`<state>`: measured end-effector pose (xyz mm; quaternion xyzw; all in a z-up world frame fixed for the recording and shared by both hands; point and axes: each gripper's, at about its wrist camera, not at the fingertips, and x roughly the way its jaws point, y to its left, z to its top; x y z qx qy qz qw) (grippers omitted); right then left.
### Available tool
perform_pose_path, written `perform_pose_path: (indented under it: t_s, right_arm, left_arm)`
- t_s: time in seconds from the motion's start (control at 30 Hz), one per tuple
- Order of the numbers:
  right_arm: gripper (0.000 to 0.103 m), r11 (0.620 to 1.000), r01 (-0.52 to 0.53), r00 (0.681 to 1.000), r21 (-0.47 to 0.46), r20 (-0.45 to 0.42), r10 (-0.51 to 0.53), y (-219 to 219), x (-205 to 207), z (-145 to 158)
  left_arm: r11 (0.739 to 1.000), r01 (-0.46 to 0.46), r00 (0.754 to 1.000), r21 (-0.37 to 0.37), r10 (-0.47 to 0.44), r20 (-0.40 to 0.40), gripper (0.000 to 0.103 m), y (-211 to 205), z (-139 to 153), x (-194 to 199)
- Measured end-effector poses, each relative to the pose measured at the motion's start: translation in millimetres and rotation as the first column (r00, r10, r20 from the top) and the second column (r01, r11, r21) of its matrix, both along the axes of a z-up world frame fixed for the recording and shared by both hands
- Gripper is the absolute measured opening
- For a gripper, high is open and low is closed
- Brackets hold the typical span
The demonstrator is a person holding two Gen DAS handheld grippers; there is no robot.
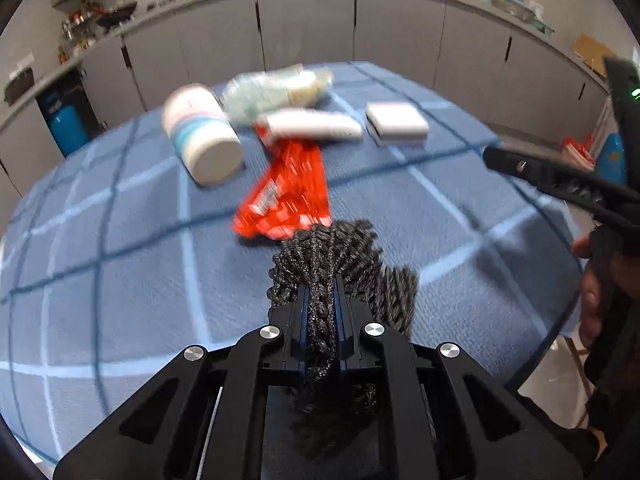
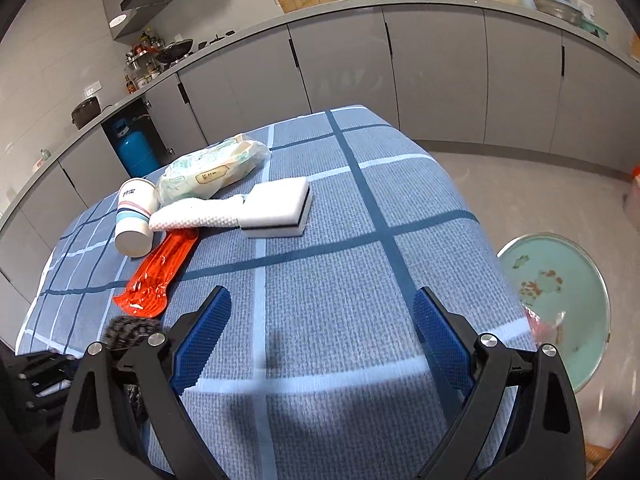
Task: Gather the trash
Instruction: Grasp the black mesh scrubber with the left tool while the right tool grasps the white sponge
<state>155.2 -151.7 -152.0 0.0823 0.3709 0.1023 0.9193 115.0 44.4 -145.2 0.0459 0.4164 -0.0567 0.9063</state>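
Observation:
My left gripper [image 1: 322, 286] is shut on a black knitted bundle [image 1: 344, 248], which bulges out past its fingertips just above the blue checked tablecloth [image 2: 360, 264]. Just beyond lies a red wrapper [image 1: 288, 196], seen too in the right wrist view [image 2: 156, 276]. Behind it are a paper cup [image 2: 134, 220] on its side, a white foam sleeve [image 2: 192, 216], a clear plastic packet [image 2: 212, 172] and a white sponge [image 2: 280, 212]. My right gripper [image 2: 322, 308] stands open over bare cloth with nothing between its blue pads. One of its fingers [image 1: 560, 184] shows at the right of the left wrist view.
A teal basin [image 2: 560, 304] holding some scraps stands on the floor past the table's right edge. Grey kitchen cabinets [image 2: 432, 72] run along the back and left, with a blue gas cylinder [image 2: 134, 152] under the counter. A person's hand [image 1: 596, 292] holds the right gripper.

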Motion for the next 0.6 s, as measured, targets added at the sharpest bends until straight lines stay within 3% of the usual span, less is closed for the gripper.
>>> perform_pose_path:
  t_s: [0.13,0.3,0.43,0.6]
  right_arm:
    - [0.091,1.000,-0.016,1.000,-0.023,0.013,0.017,10.8,16.2,5.6]
    - [0.091,0.996,-0.038,0.999,-0.084,0.029,0.040,40.6,49.1,9.8]
    - [0.091,0.991,-0.047,0.999,-0.124,0.012,0.049,60.1,75.9,7.1]
    - [0.091,0.989,-0.050,0.998,-0.139,-0.053,0.043,69.9,101.8,-10.4]
  left_arm:
    - [0.997,-0.070,0.992,0.025,0.067,0.104,0.011,19.1,33.3,2.6]
    - [0.963,-0.246,0.945,0.111,0.213,0.249,0.012,49.7,62.0,27.2]
    - [0.941,-0.319,0.919,0.114,0.277,0.281,0.012,66.4,68.9,52.9]
    - [0.937,-0.332,0.916,0.109,0.293,0.274,0.012,73.8,66.2,69.7]
